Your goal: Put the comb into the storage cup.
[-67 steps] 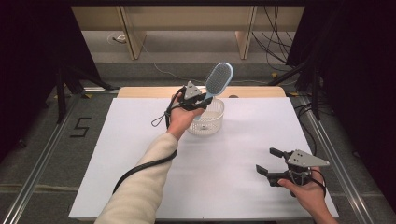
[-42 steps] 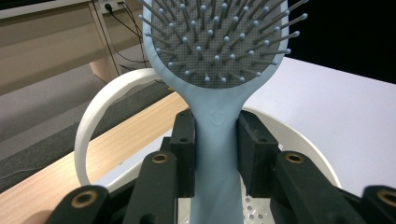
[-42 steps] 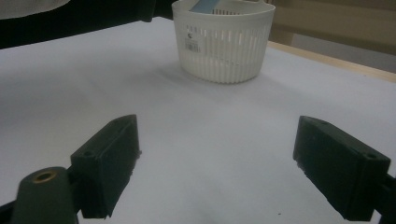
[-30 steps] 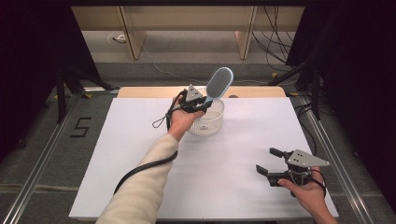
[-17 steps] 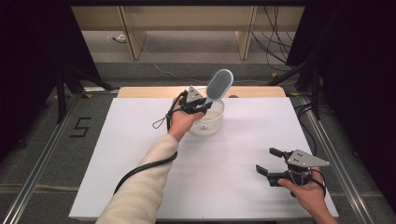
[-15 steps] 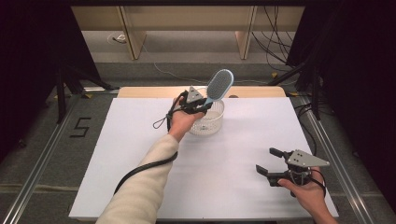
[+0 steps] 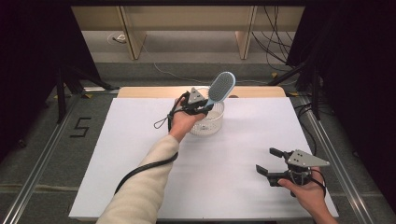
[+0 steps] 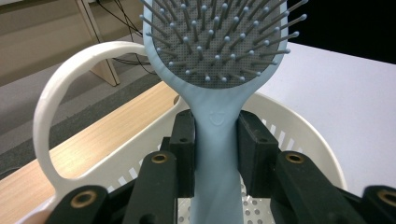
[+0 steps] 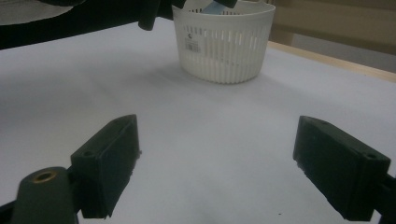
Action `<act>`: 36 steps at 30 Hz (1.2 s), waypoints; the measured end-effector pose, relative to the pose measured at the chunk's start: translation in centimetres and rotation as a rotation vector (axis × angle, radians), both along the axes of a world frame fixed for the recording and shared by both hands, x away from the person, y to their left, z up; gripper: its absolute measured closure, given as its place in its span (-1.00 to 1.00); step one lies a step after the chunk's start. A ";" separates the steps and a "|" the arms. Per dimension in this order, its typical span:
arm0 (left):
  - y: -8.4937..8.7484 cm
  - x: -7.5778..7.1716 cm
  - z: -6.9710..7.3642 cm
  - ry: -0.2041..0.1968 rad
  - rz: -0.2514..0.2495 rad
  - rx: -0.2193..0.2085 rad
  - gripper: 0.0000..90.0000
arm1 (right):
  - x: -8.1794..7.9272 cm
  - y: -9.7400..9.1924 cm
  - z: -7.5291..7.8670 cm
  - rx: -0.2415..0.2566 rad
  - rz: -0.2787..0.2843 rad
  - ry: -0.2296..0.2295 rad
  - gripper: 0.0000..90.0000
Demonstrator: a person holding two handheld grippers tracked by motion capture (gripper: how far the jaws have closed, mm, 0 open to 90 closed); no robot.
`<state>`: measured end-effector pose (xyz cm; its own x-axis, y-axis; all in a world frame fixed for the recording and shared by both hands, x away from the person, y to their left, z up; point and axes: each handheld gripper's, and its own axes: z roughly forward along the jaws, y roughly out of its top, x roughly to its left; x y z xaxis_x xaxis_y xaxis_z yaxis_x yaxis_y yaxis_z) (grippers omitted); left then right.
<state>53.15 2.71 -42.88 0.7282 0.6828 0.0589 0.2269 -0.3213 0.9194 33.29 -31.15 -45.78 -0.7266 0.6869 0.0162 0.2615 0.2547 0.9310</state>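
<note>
Dim room, lit white counter

A white sheet [image 7: 140, 140] covers the wooden counter [image 7: 149, 92]; grey floor [image 7: 42, 140] bears a "5" mark [image 7: 80, 127]; black curtains [image 7: 32, 46] flank pale wooden furniture [image 7: 187, 23]; cables [image 7: 275, 46] trail behind.

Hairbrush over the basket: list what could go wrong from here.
1. The left tongs pinch only the narrow handle of the hairbrush, with the heavy bristle head up and tilted; it might pivot or slip in the grip.
2. The white basket looks light and nothing steadies it, since the right tongs sit open far away. A nudge from the brush could tip or slide it.
</note>
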 end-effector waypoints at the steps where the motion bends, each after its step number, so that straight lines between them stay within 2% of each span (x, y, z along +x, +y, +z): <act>1: 0.0 0.0 0.0 0.001 0.000 0.000 0.54 | 0.0 0.0 0.0 0.000 0.000 0.000 -0.65; 20: -0.1 0.1 0.0 0.002 -0.017 0.013 0.54 | 0.0 0.0 0.0 -0.002 0.000 0.000 -0.65; 27: -0.2 0.1 0.1 0.010 -0.015 0.031 0.51 | 0.0 0.0 0.0 -0.002 0.001 0.000 -0.65; 30: -0.2 0.1 0.4 0.022 -0.008 0.046 0.40 | 0.0 0.0 0.0 -0.002 0.000 0.000 -0.65; 32: -0.2 0.1 0.8 0.040 0.000 0.040 0.25 | 0.0 0.0 0.0 -0.002 0.000 0.000 -0.65; 34: 0.0 0.1 1.1 0.027 0.005 0.098 0.06 | 0.0 0.0 0.0 -0.003 0.001 0.000 -0.65; 35: 0.1 0.1 1.2 0.023 0.009 0.112 0.00 | 0.0 0.0 0.0 -0.003 0.000 0.000 -0.65; 36: 0.3 0.0 1.2 0.025 0.015 0.101 -0.06 | 0.0 0.0 0.0 -0.004 0.001 0.000 -0.65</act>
<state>53.18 3.00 -41.67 0.7200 0.6851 0.1101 0.2546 -0.4084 0.8766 33.29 -31.15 -45.80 -0.7272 0.6863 0.0133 0.2610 0.2584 0.9301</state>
